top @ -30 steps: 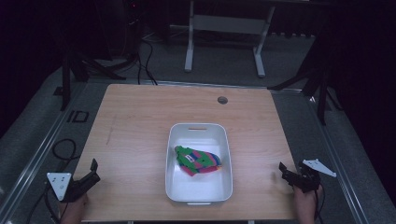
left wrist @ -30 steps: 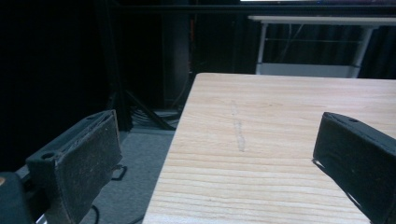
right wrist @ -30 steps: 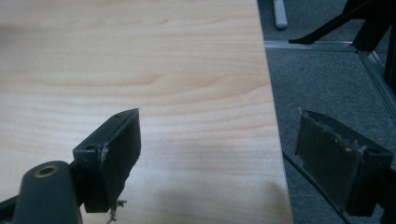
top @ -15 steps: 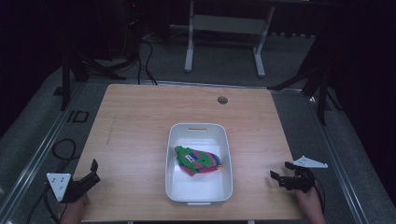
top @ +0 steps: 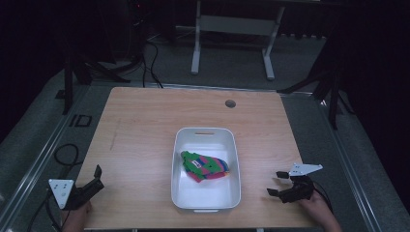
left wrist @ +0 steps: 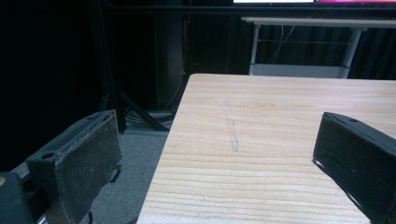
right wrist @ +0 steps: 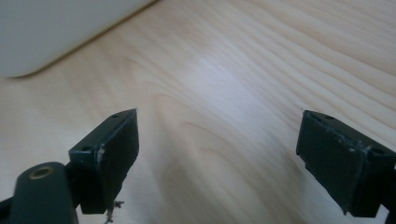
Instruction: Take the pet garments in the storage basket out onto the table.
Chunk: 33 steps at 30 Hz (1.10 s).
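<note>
Readable text: none in any view.
Cloth (top: 205, 166) in the tub (top: 207, 200): a small white tag, its print too small to read.
Surface (top: 145, 135): bare wood grain, unmarked.

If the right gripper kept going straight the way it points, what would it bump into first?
Probably the white plastic tub. The right gripper, jaws open, points left across the bare wooden table toward the tub's near right side, and its own view shows the tub's wall ahead. How far off is unclear.
</note>
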Each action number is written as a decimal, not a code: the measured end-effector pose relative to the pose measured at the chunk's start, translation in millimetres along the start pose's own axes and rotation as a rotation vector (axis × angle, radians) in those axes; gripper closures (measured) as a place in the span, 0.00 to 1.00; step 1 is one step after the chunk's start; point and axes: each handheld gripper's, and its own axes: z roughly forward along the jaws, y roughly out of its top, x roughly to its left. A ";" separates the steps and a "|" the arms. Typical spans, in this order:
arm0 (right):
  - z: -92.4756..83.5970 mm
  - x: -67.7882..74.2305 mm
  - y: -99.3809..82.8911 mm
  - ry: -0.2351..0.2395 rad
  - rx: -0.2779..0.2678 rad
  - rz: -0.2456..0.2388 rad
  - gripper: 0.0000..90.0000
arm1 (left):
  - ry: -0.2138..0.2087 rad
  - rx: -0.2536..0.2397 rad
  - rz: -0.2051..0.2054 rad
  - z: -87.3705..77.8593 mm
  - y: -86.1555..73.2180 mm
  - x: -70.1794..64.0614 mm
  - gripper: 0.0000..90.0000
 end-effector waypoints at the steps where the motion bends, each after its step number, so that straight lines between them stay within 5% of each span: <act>1: 0.7 1.9 2.1 0.019 0.004 -0.008 0.14 | 0.001 0.000 0.001 0.0 0.0 -0.1 0.01; 18: -1.2 35.6 50.9 0.180 0.047 -0.152 0.15 | -0.002 -0.003 0.012 -0.2 -0.1 -1.0 0.02; 23: -2.0 46.5 70.8 0.154 0.065 -0.194 0.15 | -0.013 -0.002 0.017 -0.3 -0.1 -1.4 0.02; 33: -3.3 59.7 110.7 0.183 0.063 -0.230 0.15 | -0.003 0.003 0.014 0.0 0.1 -1.5 0.02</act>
